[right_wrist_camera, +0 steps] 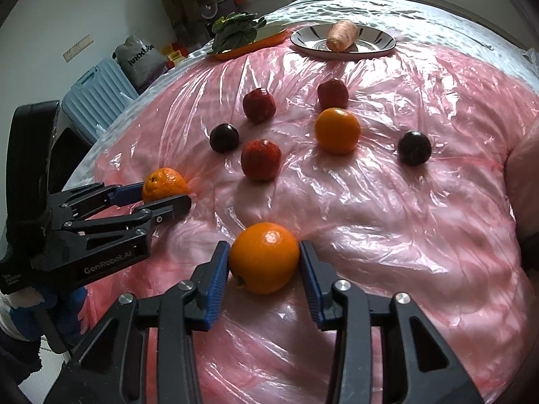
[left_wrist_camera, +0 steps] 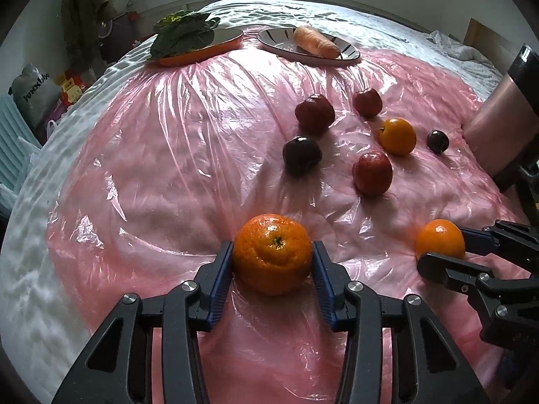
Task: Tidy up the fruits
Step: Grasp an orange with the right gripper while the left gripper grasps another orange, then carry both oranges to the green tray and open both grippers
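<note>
My left gripper is shut on a bumpy orange that rests on the pink plastic sheet; both blue pads press its sides. My right gripper is shut on a smooth orange, also resting on the sheet. Each gripper shows in the other's view, the left gripper at left and the right gripper at right. Further back lie a third orange, three red apples and two dark plums.
At the far edge stand an orange plate with leafy greens and a striped plate with a carrot. A blue suitcase and a grey bag sit beyond the bed at left. A person's pink sleeve is at right.
</note>
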Motion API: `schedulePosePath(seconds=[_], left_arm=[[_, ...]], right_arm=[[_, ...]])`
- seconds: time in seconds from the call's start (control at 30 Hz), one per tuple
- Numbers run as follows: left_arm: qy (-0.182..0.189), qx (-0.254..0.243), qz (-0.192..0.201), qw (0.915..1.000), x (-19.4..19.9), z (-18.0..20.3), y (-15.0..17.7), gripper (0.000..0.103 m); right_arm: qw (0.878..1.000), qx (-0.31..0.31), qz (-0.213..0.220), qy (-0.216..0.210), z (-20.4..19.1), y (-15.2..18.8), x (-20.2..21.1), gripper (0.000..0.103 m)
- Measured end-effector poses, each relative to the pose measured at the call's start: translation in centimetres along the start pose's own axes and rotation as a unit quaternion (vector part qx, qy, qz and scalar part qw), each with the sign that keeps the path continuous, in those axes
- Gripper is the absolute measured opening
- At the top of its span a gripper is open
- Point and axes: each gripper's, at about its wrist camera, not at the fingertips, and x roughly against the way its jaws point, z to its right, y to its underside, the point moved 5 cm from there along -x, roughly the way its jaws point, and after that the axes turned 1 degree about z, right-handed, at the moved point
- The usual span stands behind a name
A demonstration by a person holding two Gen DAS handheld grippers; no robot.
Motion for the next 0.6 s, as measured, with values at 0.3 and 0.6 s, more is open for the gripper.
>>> schedulePosePath(seconds=[0.3, 0.6], left_arm=[[0.034, 0.037, 0.017, 0.9986, 1.5, -1.9, 0.3, 0.040], [0.028, 0.067, 0.033, 0.9968, 3.7, -4.5, 1.0, 0.040]], right_arm=[[1.000, -0.015, 0.006, -0.007, 0.1, 0.0, 0.5, 0.074], [1.000, -0.015, 0.013, -0.005, -0.3, 0.3, 1.7, 0.074]])
